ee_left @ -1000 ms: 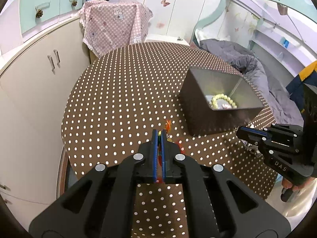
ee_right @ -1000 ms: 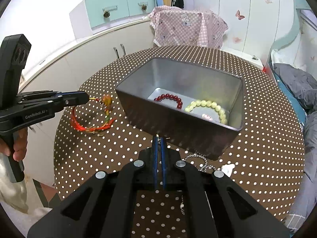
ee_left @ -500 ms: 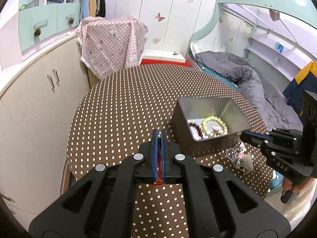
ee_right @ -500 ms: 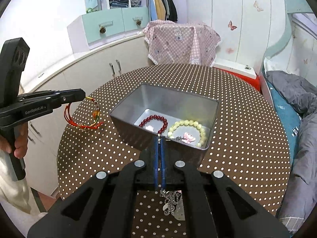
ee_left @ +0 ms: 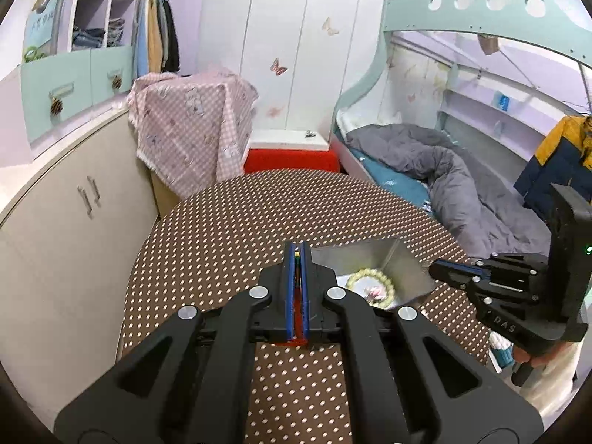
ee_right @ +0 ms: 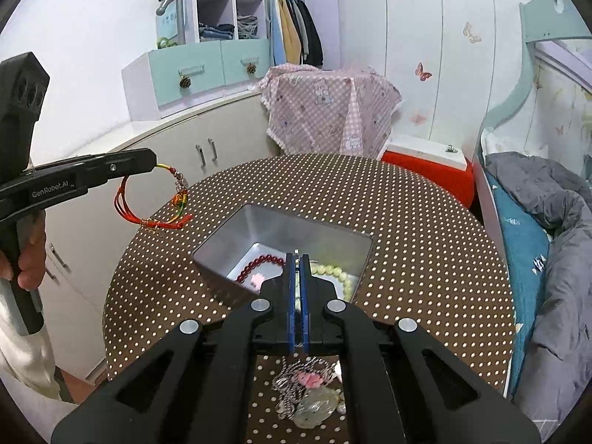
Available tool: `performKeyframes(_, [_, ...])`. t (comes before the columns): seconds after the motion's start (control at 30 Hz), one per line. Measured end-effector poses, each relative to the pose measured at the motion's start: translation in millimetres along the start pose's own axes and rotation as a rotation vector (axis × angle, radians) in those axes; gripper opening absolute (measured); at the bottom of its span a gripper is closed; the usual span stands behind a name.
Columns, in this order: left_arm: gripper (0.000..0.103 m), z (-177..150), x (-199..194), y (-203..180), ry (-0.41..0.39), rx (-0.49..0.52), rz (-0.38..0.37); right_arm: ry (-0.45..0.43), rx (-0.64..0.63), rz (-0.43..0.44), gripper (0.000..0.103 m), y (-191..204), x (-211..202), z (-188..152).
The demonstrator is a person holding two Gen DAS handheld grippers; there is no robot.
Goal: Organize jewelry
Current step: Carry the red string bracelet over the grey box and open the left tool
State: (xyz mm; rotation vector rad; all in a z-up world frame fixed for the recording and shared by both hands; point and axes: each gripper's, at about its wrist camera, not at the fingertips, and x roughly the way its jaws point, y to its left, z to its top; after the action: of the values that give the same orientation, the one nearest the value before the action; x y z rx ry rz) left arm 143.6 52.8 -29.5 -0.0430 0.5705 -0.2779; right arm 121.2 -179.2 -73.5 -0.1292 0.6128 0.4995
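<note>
A grey metal box [ee_right: 333, 235] stands on the round dotted table [ee_right: 425, 259]. It holds a dark red bead bracelet [ee_right: 259, 264] and a pale green bead bracelet [ee_right: 335, 273]. My left gripper [ee_right: 153, 164] is shut on a red cord bracelet [ee_right: 148, 207] and holds it in the air left of the box. My right gripper [ee_right: 295, 259] is shut on a thin chain; a silver necklace with a clear pendant [ee_right: 309, 396] hangs below its fingers, above the table's near edge. The box [ee_left: 403, 259] also shows in the left wrist view, with my right gripper [ee_left: 436, 268] beside it.
White cabinets [ee_right: 166, 155] curve along the left. A pink checked cloth [ee_right: 325, 107] covers a piece of furniture behind the table, next to a red and white box [ee_right: 429, 162]. A bed with a grey quilt [ee_right: 547, 214] lies at the right.
Both grippers have risen well above the table. The red cord bracelet has left the table and hangs from my left gripper. The necklace has come up with my right gripper.
</note>
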Motion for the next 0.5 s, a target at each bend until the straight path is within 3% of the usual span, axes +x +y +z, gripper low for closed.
performKeyframes(0.5, [0.003,8,27,-23,0.031,0.014,-0.099,0.001,0.003,-0.009,0.001,-15,7,9])
